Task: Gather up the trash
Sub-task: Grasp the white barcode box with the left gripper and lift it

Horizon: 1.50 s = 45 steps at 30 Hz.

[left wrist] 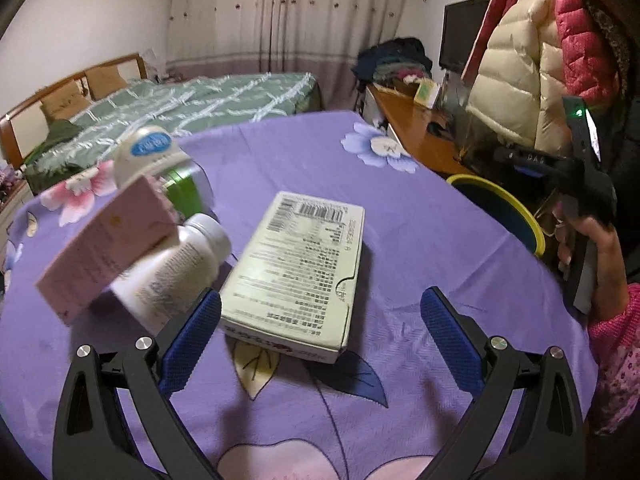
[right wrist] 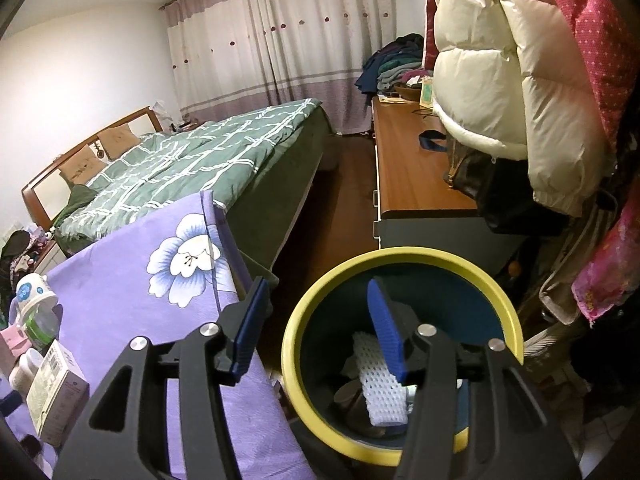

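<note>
Left wrist view shows us our left claw [left wrist: 320,316] spread empty with the box [left wrist: 298,272] between its fingers, while our right claw [right wrist: 320,332] hangs released above the bin [right wrist: 292,344].

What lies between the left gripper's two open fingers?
In the left wrist view, the pale printed box lies on the purple tablecloth between the left gripper fingers, untouched.

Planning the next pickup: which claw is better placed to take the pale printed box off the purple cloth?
Left. The left claw stands open right at the box; the right claw hangs open over the yellow-rimmed bin, away from it.
</note>
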Each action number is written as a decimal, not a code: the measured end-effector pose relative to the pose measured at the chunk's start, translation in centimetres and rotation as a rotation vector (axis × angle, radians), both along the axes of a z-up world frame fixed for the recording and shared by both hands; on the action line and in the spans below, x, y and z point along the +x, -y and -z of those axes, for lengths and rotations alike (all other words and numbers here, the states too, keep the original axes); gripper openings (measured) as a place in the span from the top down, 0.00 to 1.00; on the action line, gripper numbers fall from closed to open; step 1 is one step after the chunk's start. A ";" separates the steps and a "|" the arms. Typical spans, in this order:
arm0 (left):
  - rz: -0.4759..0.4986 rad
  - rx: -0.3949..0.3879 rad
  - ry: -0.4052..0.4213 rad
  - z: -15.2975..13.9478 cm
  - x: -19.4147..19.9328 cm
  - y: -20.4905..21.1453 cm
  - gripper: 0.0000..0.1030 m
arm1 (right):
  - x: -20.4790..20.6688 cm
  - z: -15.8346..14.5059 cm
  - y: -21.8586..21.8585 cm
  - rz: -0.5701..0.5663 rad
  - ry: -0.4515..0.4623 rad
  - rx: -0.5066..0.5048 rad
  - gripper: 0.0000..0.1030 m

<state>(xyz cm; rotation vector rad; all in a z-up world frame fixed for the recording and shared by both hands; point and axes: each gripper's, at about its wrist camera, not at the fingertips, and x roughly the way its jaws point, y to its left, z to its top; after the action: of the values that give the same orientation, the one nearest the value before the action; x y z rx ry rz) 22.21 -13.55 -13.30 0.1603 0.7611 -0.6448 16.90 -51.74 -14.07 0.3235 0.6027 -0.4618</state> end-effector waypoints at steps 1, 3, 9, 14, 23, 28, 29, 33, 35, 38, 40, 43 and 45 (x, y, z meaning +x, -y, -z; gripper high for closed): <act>-0.002 0.001 -0.012 0.2 0.3 0.2 0.05 | 0.0 0.0 0.0 -0.002 0.001 0.002 0.52; -0.010 0.009 -0.011 0.3 0.7 0.4 0.05 | 0.0 0.0 0.0 -0.008 0.003 0.005 0.52; -0.002 0.028 -0.020 0.2 1.0 1.3 0.05 | 0.1 0.0 0.0 -0.020 0.006 0.014 0.52; 0.057 0.019 -0.035 -0.2 0.1 2.5 0.05 | 0.1 0.0 0.0 -0.021 0.008 0.019 0.52; 0.074 0.041 -0.007 -1.7 0.6 4.0 0.05 | 0.0 0.1 0.0 -0.031 0.013 0.028 0.52; 0.098 0.098 -0.037 -1.2 3.4 5.3 0.05 | 0.1 0.1 -0.1 -0.038 0.015 0.032 0.52; 0.097 0.106 -0.036 -1.1 3.7 5.5 0.05 | 0.1 0.0 -0.1 -0.038 0.017 0.033 0.52; 0.093 0.126 -0.033 -0.9 5.1 6.1 0.05 | 0.2 0.2 -0.1 -0.047 0.014 0.039 0.52; 0.096 0.128 -0.045 -0.6 5.8 6.3 0.05 | 0.3 0.2 -0.2 -0.053 0.010 0.042 0.52; 0.099 0.133 -0.089 0.2 6.8 6.4 0.05 | 0.3 0.3 -0.2 -0.056 0.011 0.044 0.52; 0.096 0.128 -0.115 0.6 6.9 6.3 0.05 | 0.3 0.3 -0.2 -0.060 0.012 0.048 0.52; 0.147 0.113 -0.136 0.4 5.4 6.6 0.05 | 0.4 0.3 -0.3 -0.068 0.013 0.049 0.52; 0.139 0.121 -0.133 0.5 5.1 6.7 0.05 | 0.5 0.3 -0.4 -0.074 0.013 0.053 0.52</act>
<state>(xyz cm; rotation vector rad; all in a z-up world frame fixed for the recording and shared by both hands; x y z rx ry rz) 27.27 -20.28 -13.75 0.2848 0.9238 -0.7468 17.37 -51.37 -14.41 0.3525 0.6133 -0.3727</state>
